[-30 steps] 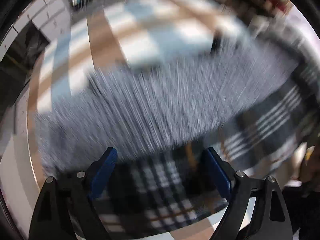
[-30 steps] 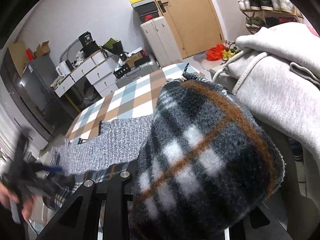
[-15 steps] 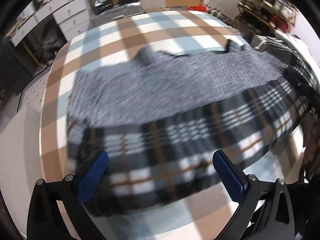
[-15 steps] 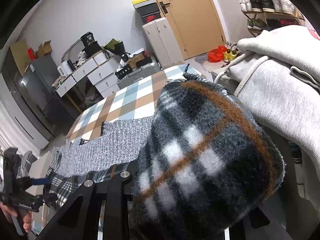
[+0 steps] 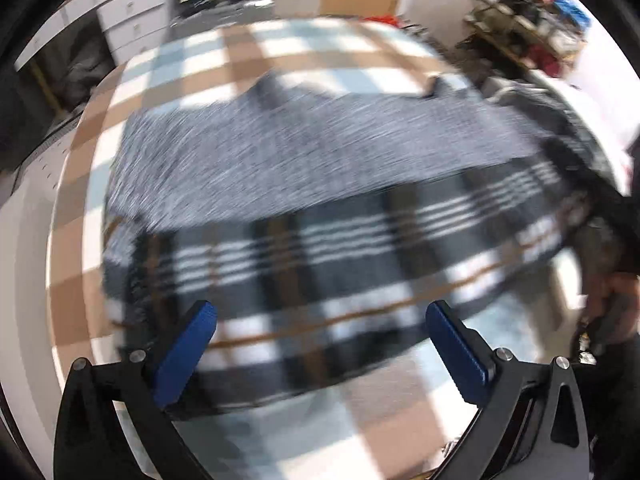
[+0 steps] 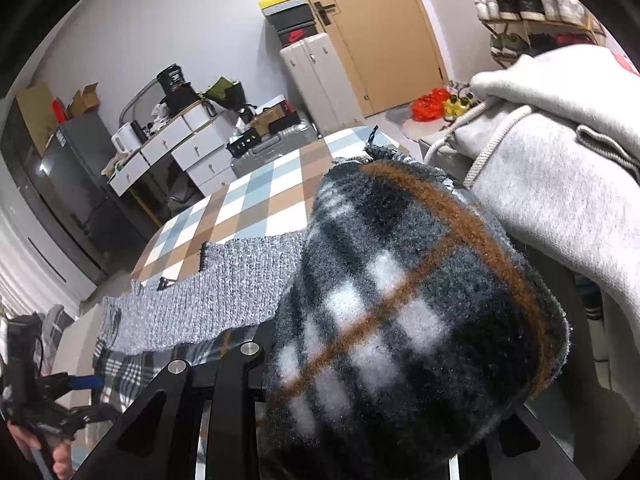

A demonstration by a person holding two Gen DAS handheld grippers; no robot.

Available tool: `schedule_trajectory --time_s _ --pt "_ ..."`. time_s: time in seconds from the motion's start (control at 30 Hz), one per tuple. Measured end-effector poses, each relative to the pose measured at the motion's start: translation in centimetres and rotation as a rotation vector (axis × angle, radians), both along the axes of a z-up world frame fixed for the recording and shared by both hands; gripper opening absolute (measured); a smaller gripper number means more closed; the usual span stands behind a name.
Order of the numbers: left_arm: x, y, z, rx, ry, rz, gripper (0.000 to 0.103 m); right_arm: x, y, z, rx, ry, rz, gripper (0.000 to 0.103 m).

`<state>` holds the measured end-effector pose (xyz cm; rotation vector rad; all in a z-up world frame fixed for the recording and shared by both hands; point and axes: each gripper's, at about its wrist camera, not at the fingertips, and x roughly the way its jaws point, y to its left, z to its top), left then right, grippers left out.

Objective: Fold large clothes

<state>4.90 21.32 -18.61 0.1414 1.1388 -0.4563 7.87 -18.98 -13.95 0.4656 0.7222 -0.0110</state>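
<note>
Left gripper: hanging over the near edge of the bench with its blue pads spread wide, nothing between them, so it's released. It's also showing up small in the right wrist view, held in a hand at the lower left corner.

Right gripper: pretty much buried. A fat bunch of the plaid garment is bulging over where its fingers would be, so it's looking clenched on that fabric, though the fingertips themselves are hiding under it.

Plaid garment: dark fleecy thing with white bars and thin brown lines, lying stretched across the near part of the bench, with one end running up into the right gripper. The left wrist view is motion-blurred, so edges are fuzzy.

Grey knit: a speckled grey knitted layer sitting just behind the plaid strip and touching it, spreading across the bench middle. Can't tell if it's a separate piece or the other face of the same garment.

Bench: covered in a brown, white and pale blue check cloth.

Light grey hoodie: piled just right of the bunched plaid, drawcord dangling.

Farther back: white drawers, a tan door, a shoe rack.
</note>
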Motion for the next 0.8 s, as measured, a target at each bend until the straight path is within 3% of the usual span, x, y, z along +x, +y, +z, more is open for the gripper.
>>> schedule_trajectory --time_s 0.07,0.17,0.27,0.33,0.47,0.53,0.6,0.67,0.8 --pt "-0.1 -1.3 -0.1 0.033 -0.033 -0.025 0.102 0.2 0.0 0.0 0.010 -0.001 -0.007 0.028" --pt "2.0 -2.1 -4.2 0.117 0.065 -0.013 0.102 0.1 0.3 0.1 -0.013 -0.004 0.001 0.027" --pt "2.1 -1.7 -5.4 0.113 0.014 -0.013 0.102 -0.1 0.5 0.0 -0.030 -0.006 0.012 0.027" --pt "2.4 -2.0 -4.9 0.123 0.032 -0.004 0.102 0.0 0.5 -0.1 -0.032 -0.005 0.014 0.027" --pt "3.6 -2.7 -2.1 -0.020 0.045 -0.011 0.102 0.2 0.1 -0.1 0.001 -0.006 0.008 0.027" --pt "4.5 -3.9 -1.3 -0.052 0.045 -0.017 0.102 0.1 0.2 -0.1 0.000 -0.009 0.006 0.027" --pt "5.9 -5.8 -2.2 -0.021 0.060 -0.029 0.102 0.1 0.3 0.0 -0.009 -0.013 0.010 0.027" --pt "6.9 -7.5 -4.8 0.052 0.128 -0.031 0.102 -0.1 0.1 0.1 0.000 -0.015 0.009 0.027" --pt "6.6 -9.7 -5.8 0.071 0.114 0.010 0.102 -0.5 -0.1 0.8 -0.058 -0.025 -0.028 0.026"
